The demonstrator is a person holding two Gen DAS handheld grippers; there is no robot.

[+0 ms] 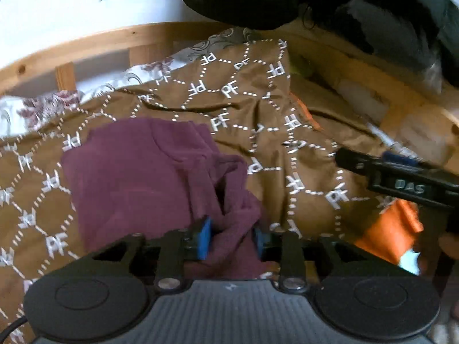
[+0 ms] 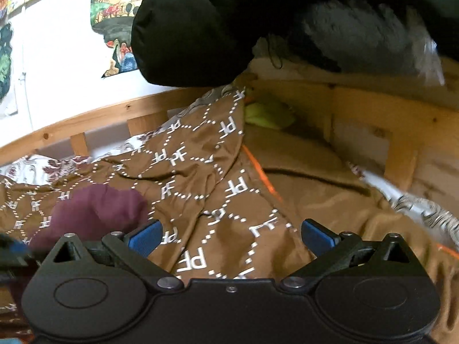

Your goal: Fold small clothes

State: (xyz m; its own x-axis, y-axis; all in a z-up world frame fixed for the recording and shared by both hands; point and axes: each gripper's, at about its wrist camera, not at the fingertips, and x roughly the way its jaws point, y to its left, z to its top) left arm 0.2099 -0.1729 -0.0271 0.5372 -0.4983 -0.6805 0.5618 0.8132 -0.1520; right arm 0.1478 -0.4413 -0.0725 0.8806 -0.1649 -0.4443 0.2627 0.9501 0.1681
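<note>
A small maroon garment (image 1: 137, 169) lies on a brown bedspread (image 1: 229, 97) printed with white letters. My left gripper (image 1: 233, 236) is shut on the garment's bunched near-right edge, the cloth pinched between its blue pads (image 1: 204, 236). My right gripper (image 2: 231, 236) is open and empty above the bedspread (image 2: 229, 200), to the right of the garment (image 2: 94, 212). It also shows at the right of the left wrist view (image 1: 401, 177).
A wooden bed rail (image 1: 86, 46) runs along the back by a white wall with colourful posters (image 2: 120, 28). A black puffy item (image 2: 195, 28) hangs overhead. A yellow-green object (image 2: 266, 114) lies at the back. Orange fabric (image 1: 390, 229) is at the right.
</note>
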